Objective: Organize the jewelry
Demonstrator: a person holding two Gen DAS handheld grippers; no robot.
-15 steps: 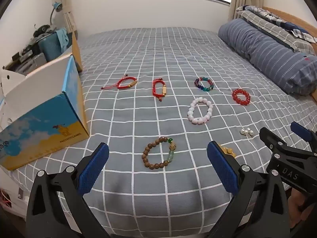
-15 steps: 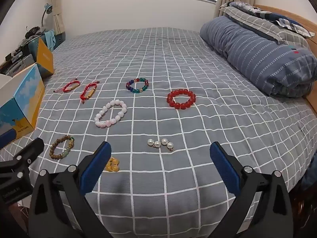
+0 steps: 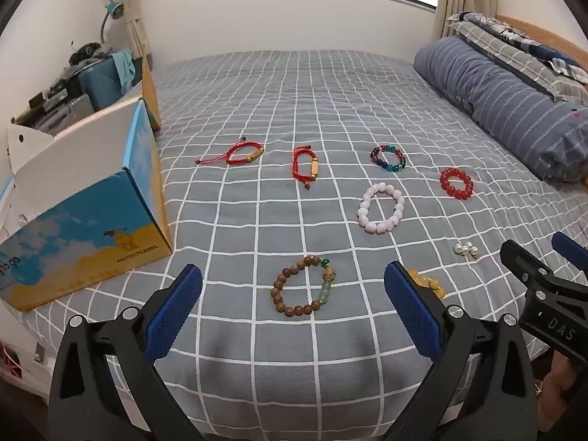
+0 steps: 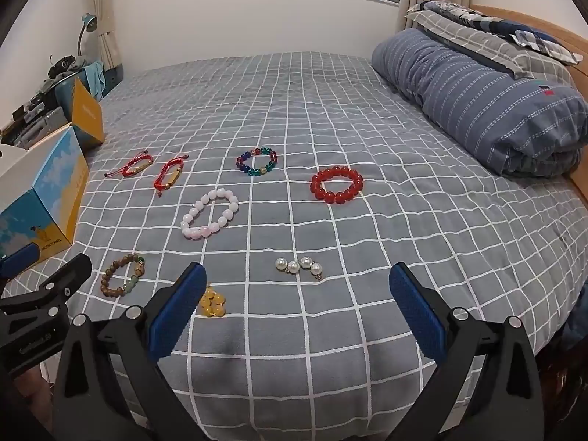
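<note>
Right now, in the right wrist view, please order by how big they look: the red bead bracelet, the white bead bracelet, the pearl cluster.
1. white bead bracelet; the red bead bracelet looks about alike, so no firm ranking.
2. pearl cluster, clearly smallest, though nearest the camera.

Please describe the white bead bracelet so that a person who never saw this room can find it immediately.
On the grey checked bed cover, look in the middle of the scattered jewelry. The white bead bracelet lies just nearer than the multicolored bracelet, left of the red bead bracelet. It alone is a pale, milky ring.
</note>
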